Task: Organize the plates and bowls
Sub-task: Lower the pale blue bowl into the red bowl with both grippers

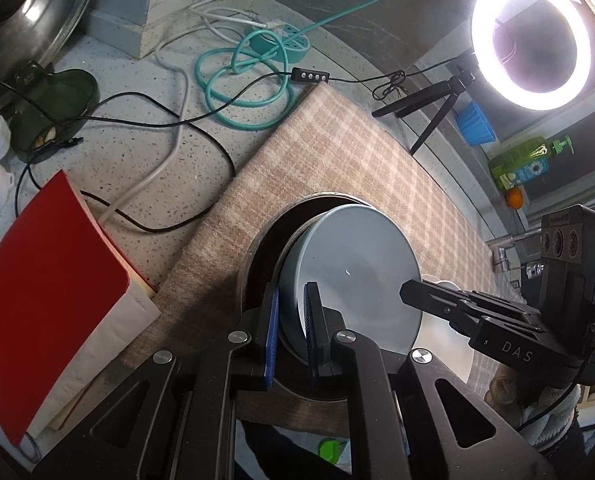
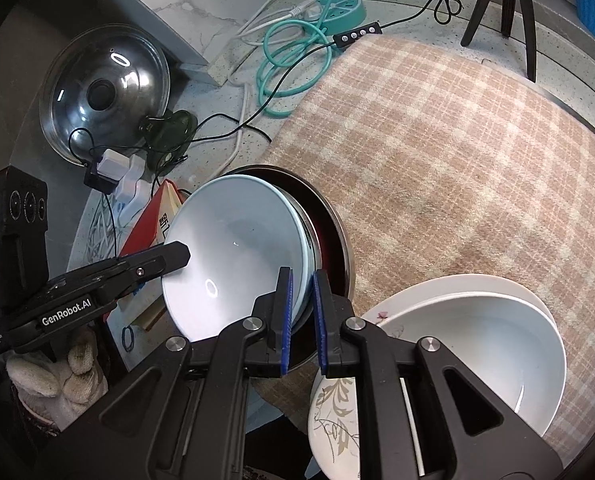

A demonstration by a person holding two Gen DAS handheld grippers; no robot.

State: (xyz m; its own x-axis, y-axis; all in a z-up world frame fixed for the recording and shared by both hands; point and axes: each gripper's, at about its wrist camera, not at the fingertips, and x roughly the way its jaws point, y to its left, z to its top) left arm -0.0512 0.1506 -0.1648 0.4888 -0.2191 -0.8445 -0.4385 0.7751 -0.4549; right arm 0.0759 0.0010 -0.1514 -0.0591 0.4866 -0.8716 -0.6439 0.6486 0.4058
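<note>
Pale blue bowl (image 2: 233, 248) going into the metal pan (image 2: 333, 236), lower centre.
Left gripper (image 1: 293, 320) and right gripper (image 2: 301, 312) each clench its rim; next, probably settle and release.

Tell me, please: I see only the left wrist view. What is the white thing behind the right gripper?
Observer: A white bowl; it sits on a floral plate that your view does not show.
Operator: Is something inside it?
Observer: No, the right wrist view shows its inside, and it is empty.
Operator: How does the right gripper hold?
Observer: The right gripper is shut on the rim of the blue bowl, with one pad inside and one outside.
</note>
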